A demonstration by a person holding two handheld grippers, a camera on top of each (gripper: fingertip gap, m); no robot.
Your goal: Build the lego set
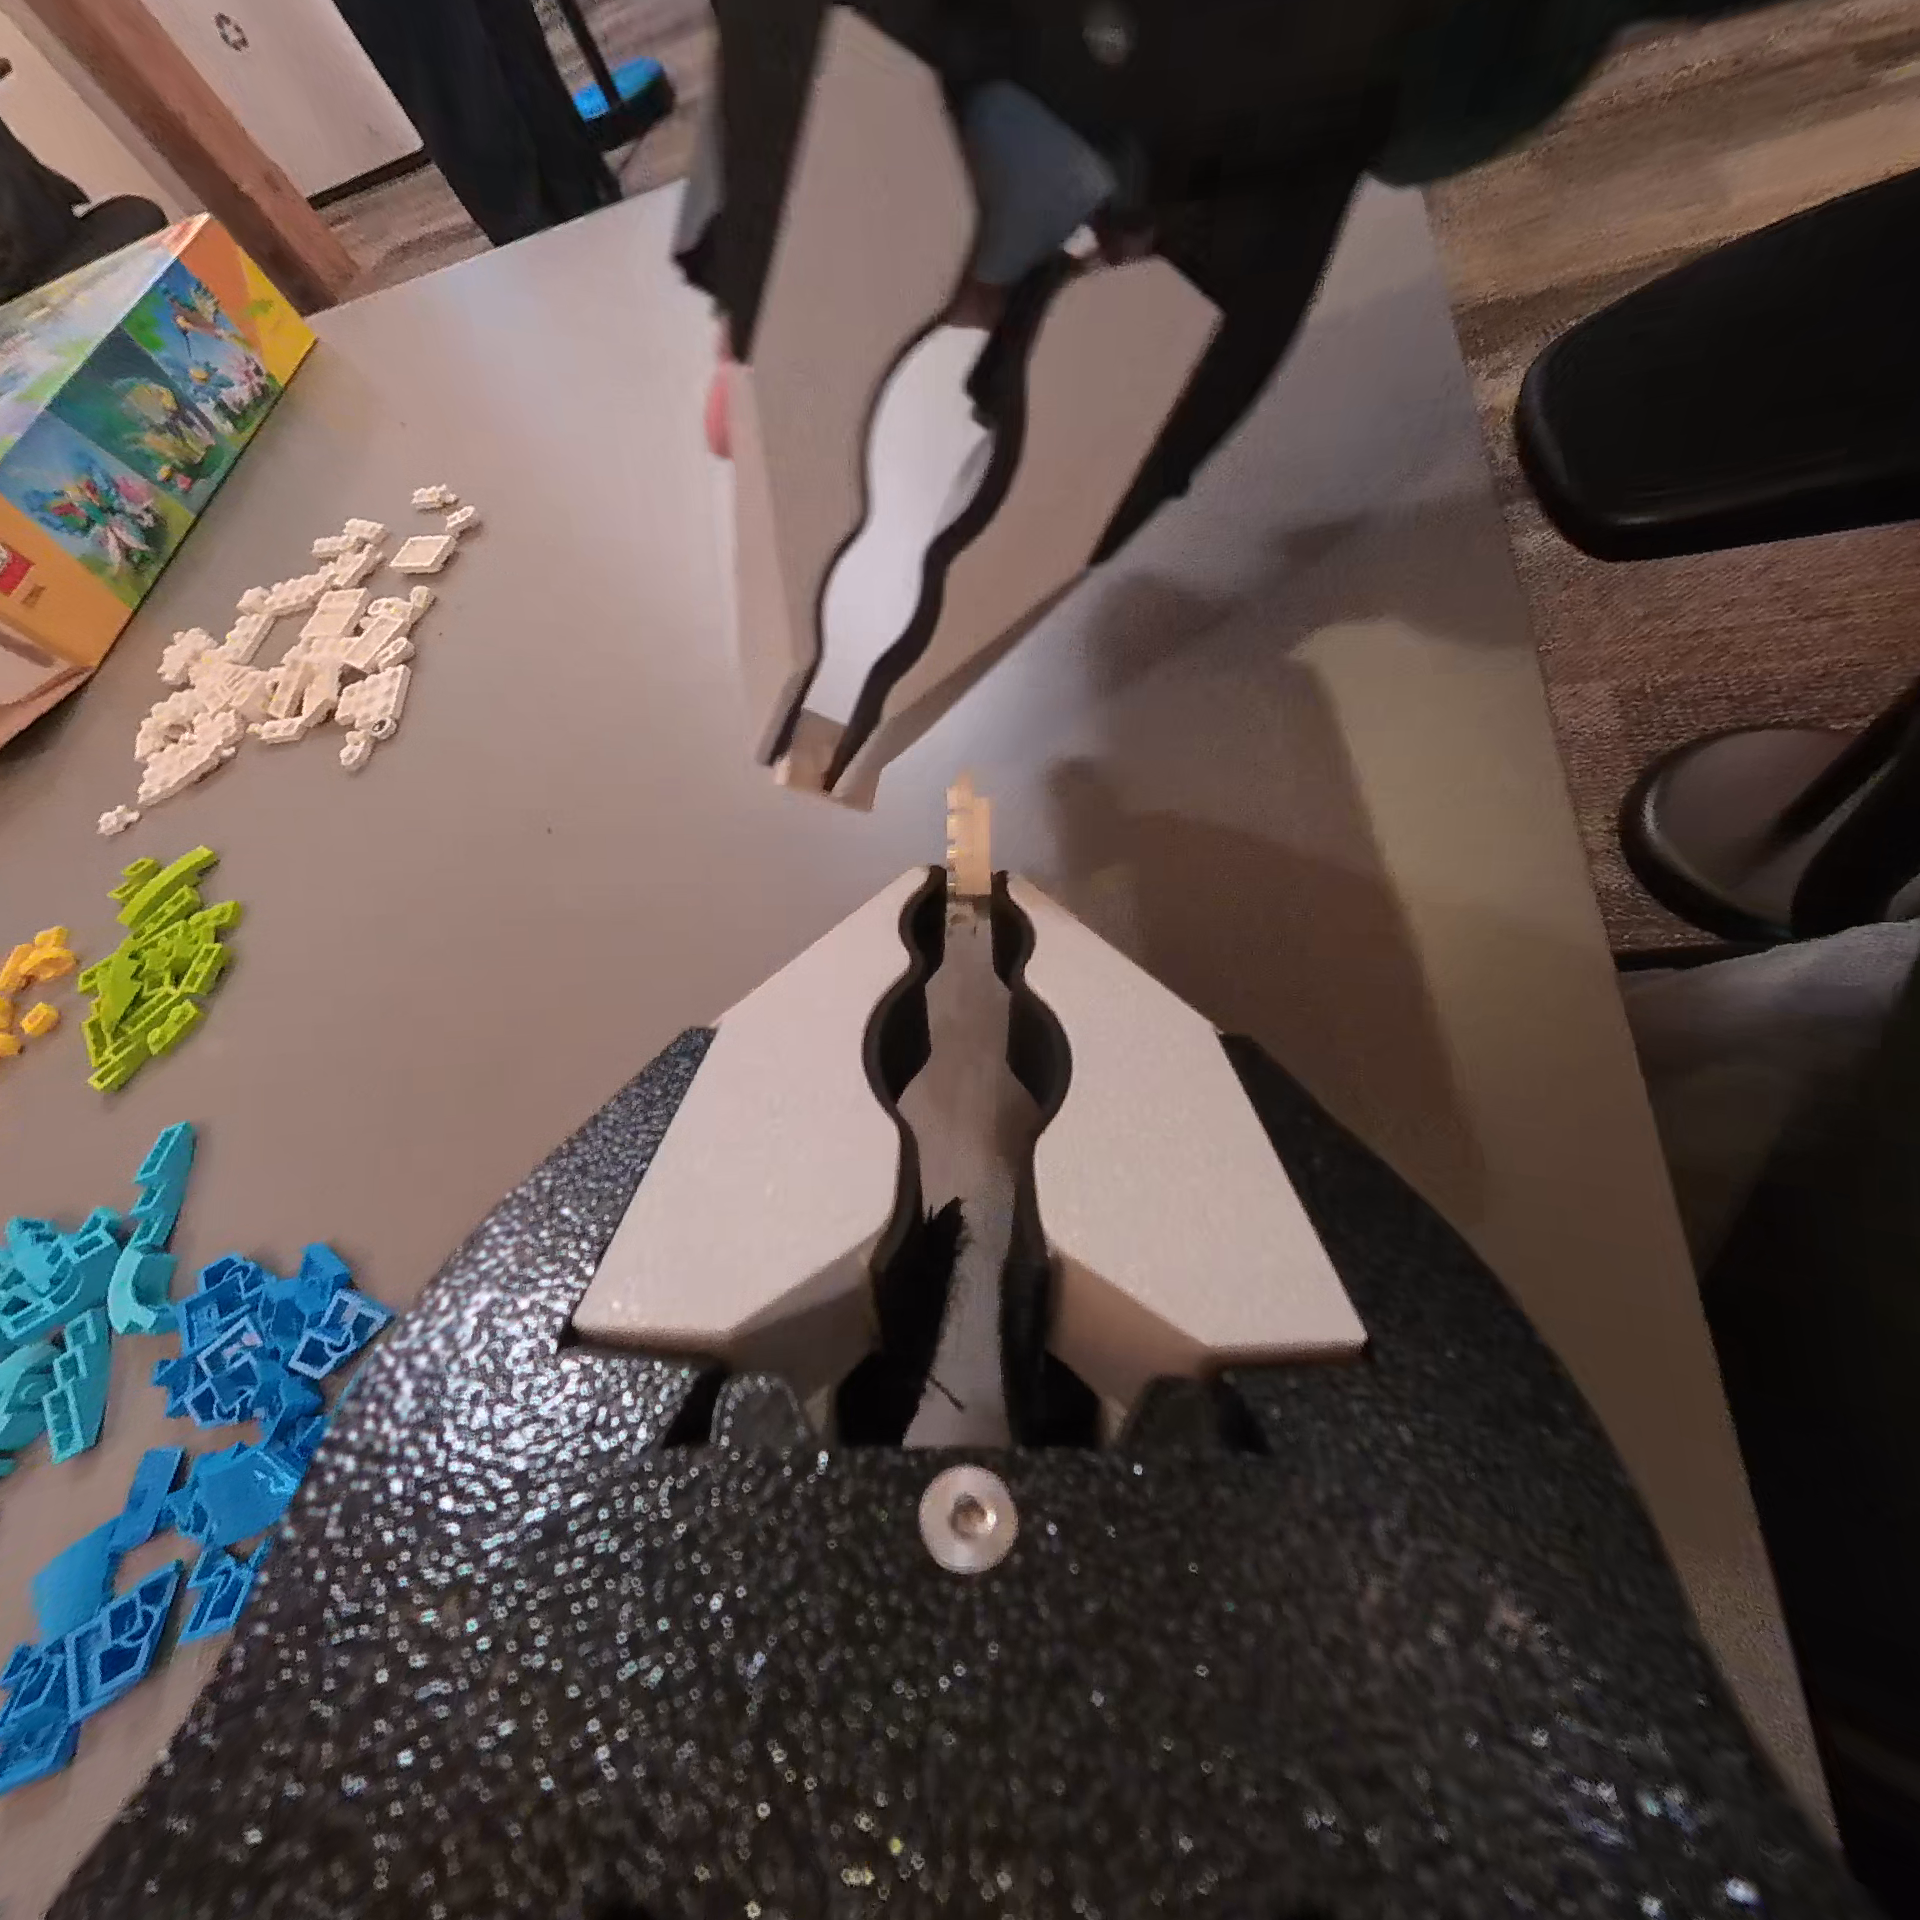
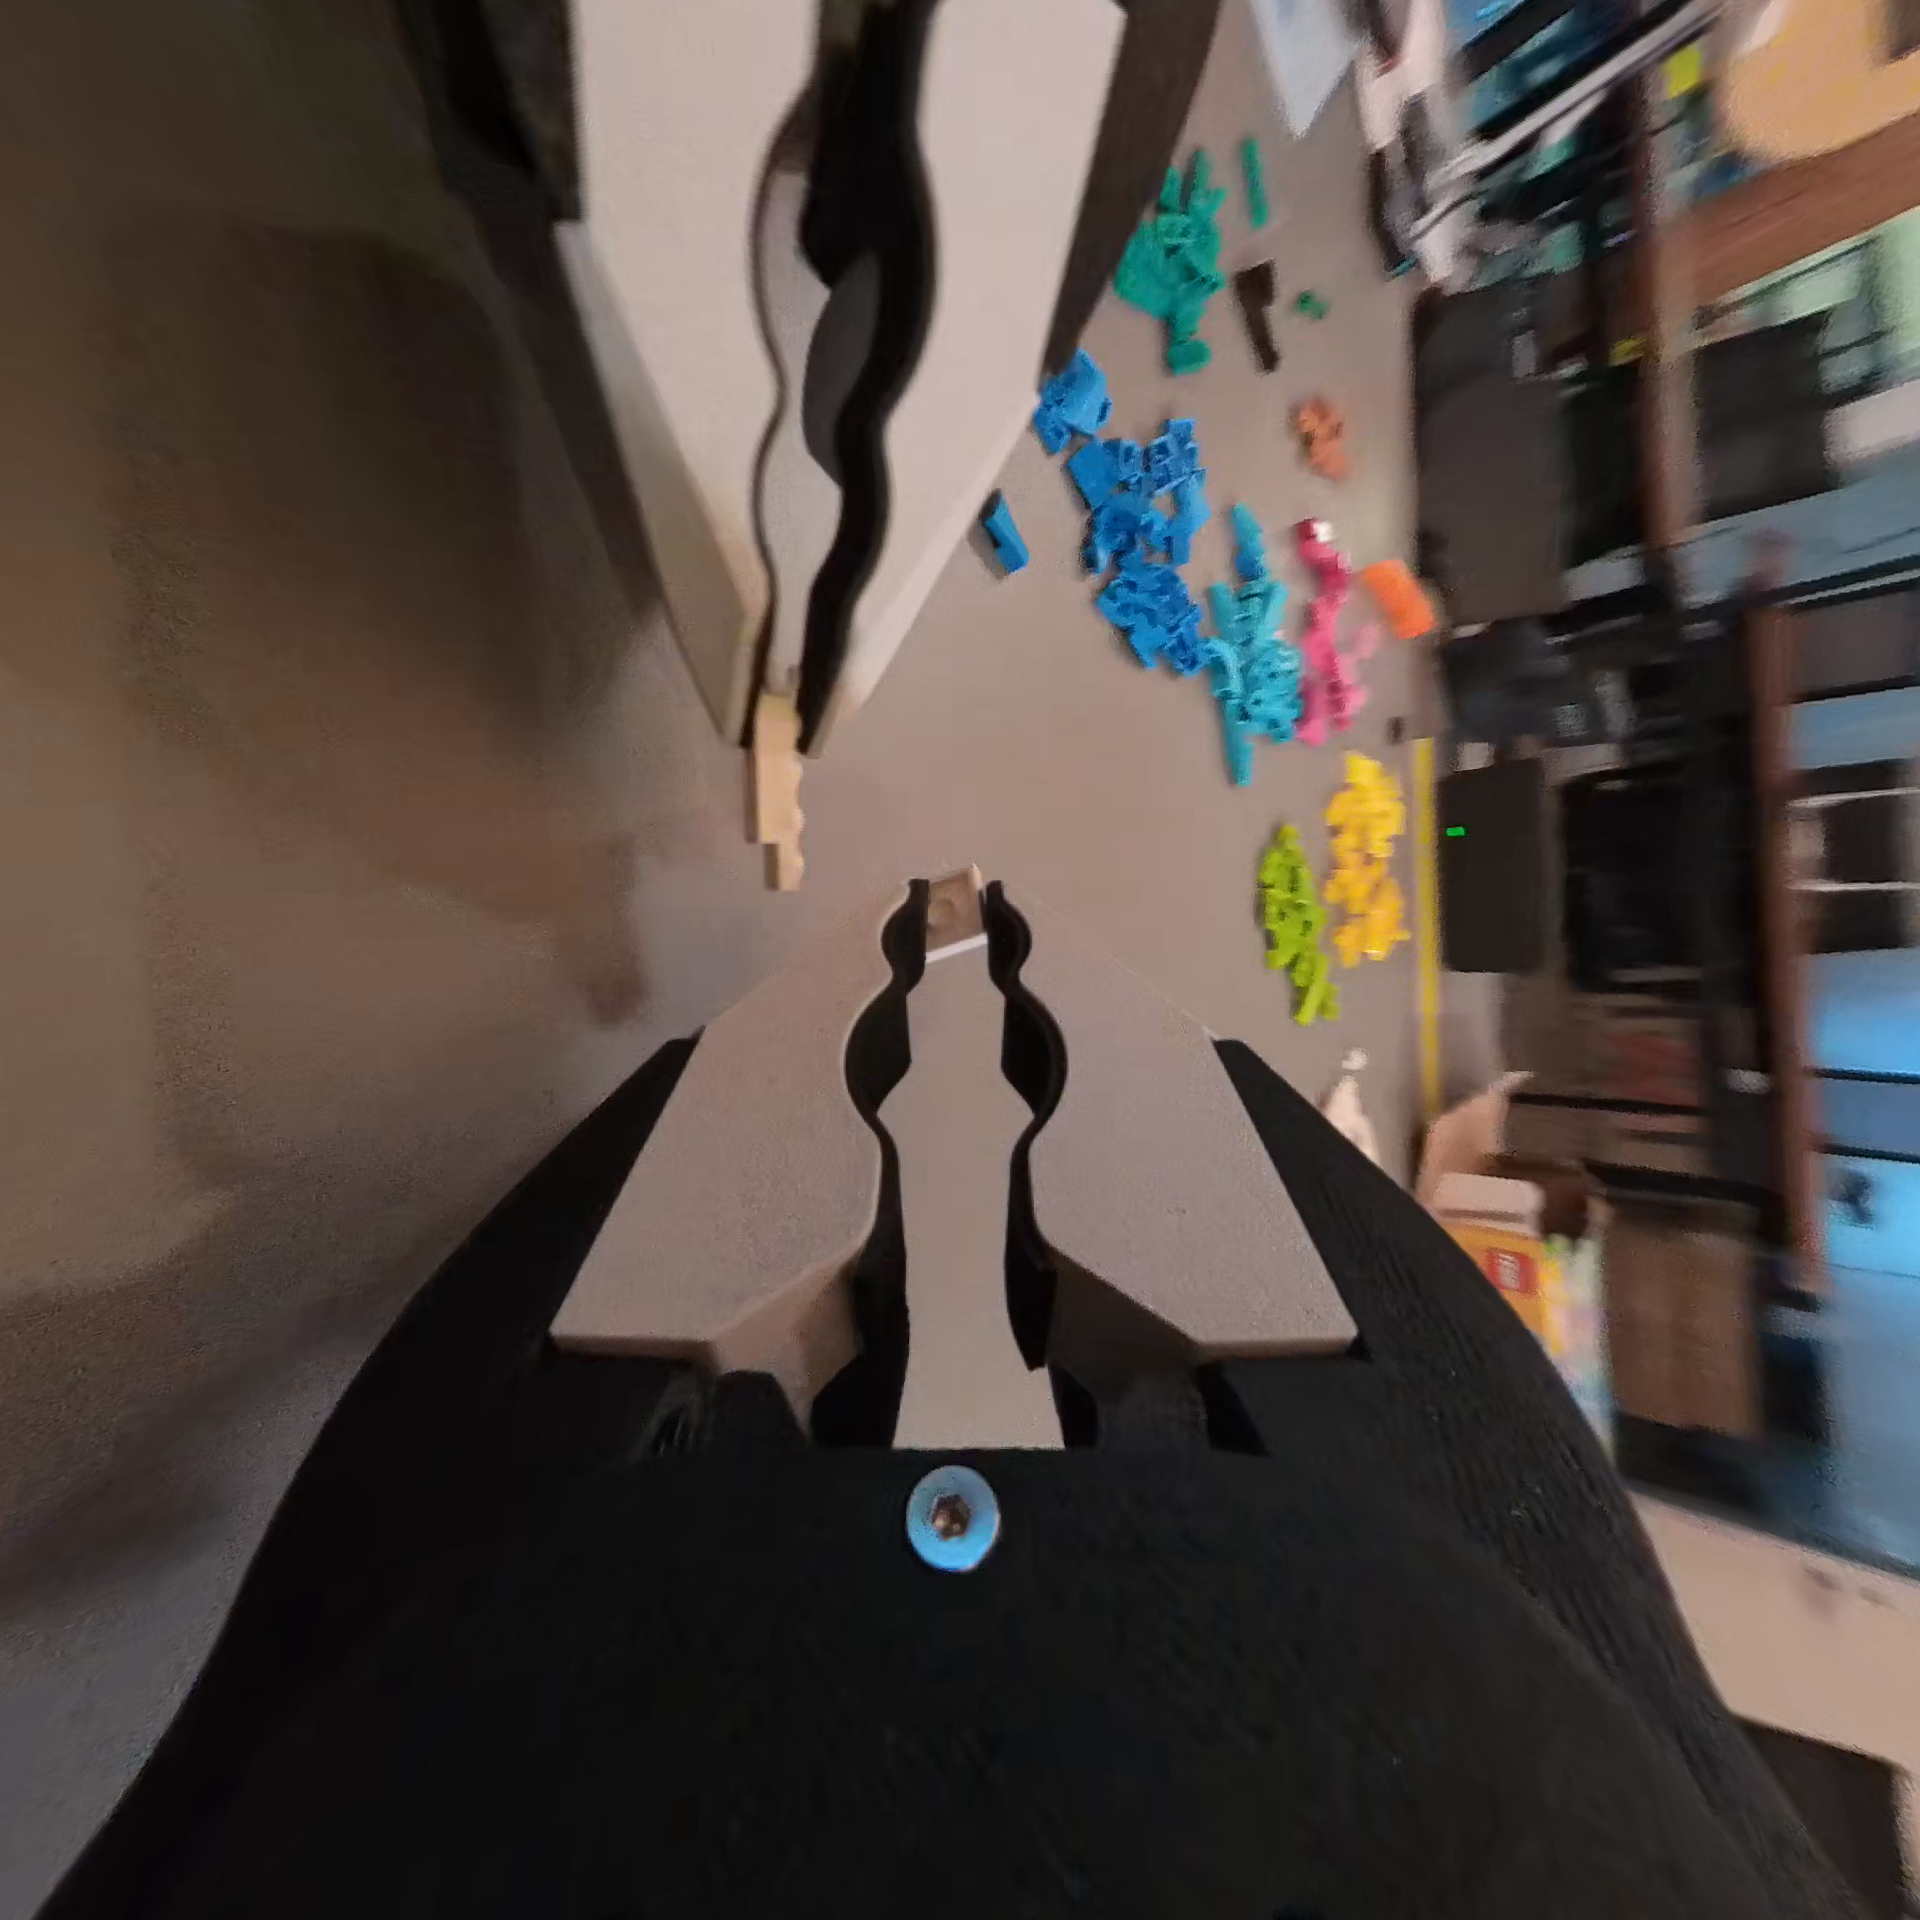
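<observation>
Two tongs, tip to tip above the table (image 1: 582,436): left tongs (image 1: 967,883) pinched on one tan stepped plate (image 1: 964,831), right tongs (image 2: 951,902) nipped on one small white piece (image 2: 956,906). Sorted brick piles left of the left tongs: white (image 1: 301,655), lime (image 1: 156,966), blue (image 1: 239,1361).

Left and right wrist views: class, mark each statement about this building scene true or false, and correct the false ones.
1. Each gripper is shut on a small pale piece. True: left gripper holds a tan studded piece; right gripper holds a small tile.
2. The two held pieces are already joined. False: a gap shows between them.
3. Loose bricks lie sorted by colour. True: white pile, lime pile.
4. The set's box sits on the floor. False: it stands on the table.
</observation>
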